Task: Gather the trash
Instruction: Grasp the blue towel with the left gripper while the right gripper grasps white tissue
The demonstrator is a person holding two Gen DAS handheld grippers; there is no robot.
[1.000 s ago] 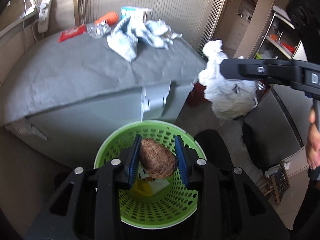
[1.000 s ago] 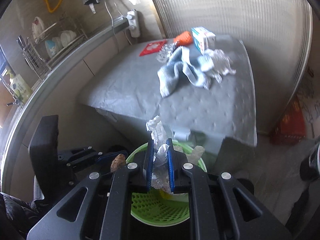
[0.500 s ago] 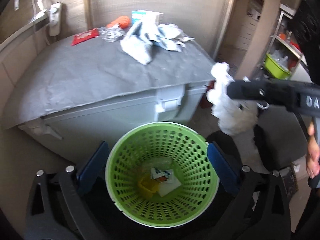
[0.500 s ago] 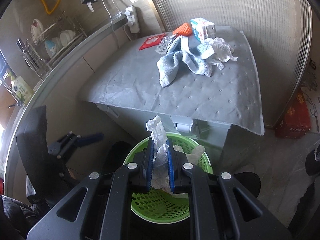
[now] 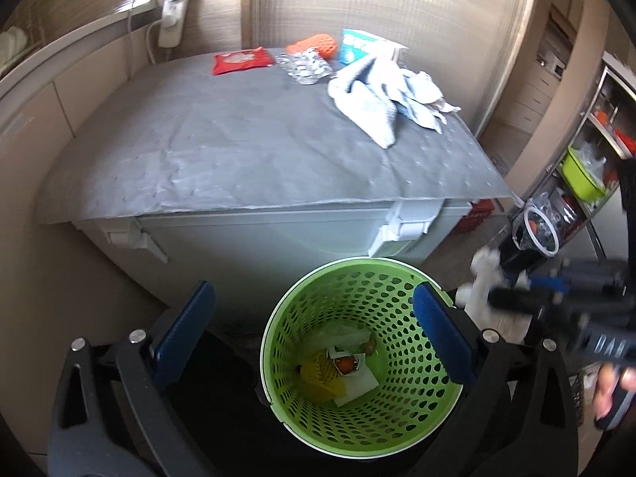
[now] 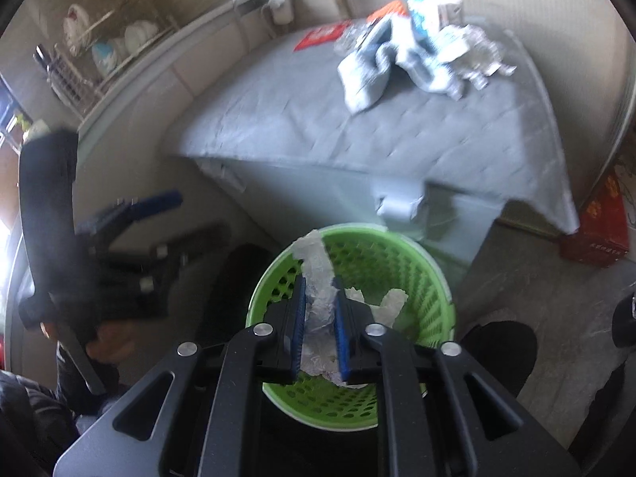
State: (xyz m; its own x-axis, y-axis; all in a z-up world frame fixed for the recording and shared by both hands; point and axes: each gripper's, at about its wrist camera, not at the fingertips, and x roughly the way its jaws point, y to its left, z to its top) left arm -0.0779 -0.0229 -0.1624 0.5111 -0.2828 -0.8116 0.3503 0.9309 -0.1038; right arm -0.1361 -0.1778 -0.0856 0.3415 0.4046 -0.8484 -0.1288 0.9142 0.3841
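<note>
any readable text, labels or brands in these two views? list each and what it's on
"DAB": white letters on the right gripper body, left wrist view; the last letter is blurred and the word is cut off.
red packet: print too small to read.
blue-and-white carton: print blurred, unreadable.
red box on the floor: gold characters, too blurred to read.
Nothing else legible.
</note>
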